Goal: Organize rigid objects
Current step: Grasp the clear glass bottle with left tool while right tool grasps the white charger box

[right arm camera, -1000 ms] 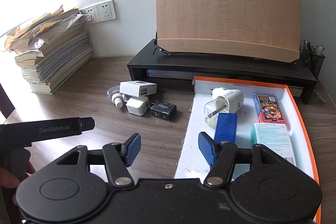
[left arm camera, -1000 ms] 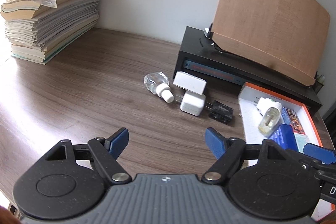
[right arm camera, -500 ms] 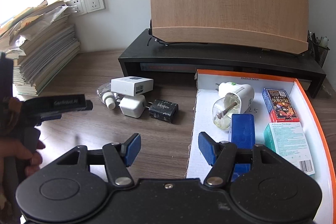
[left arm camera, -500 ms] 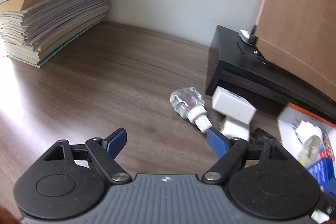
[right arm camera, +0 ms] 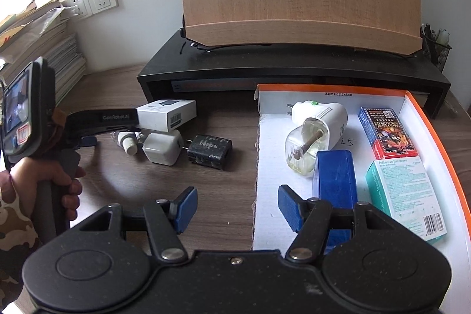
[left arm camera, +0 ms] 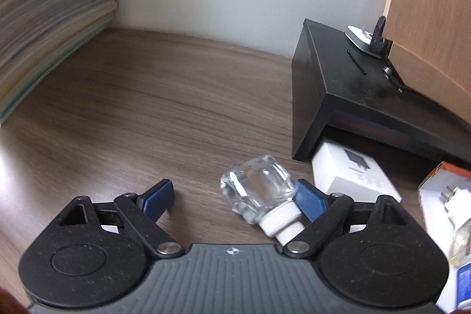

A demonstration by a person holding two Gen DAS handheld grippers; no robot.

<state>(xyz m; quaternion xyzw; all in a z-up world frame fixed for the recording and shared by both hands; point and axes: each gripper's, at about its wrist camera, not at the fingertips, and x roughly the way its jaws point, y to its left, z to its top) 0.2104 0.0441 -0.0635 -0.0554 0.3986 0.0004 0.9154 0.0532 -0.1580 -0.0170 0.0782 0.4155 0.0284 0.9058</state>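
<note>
The left gripper [left arm camera: 234, 194] is opening wide around the clear bottle [left arm camera: 255, 189], which lies on the desk [left arm camera: 141, 108] between its jaws. The right gripper [right arm camera: 234, 206] hangs half open, holding nothing, over the edge of the box [right arm camera: 266, 167].

A clear glass bottle [left arm camera: 256, 187] with a white ribbed cap [left arm camera: 282, 221] lies on its side on the tabletop [left arm camera: 147, 114], low in the centre of the left wrist view. Right of it sits a white box [left arm camera: 353, 172]. In the right wrist view, a white charger [right arm camera: 162, 150] and a black adapter [right arm camera: 209, 152] lie left of centre.
</note>
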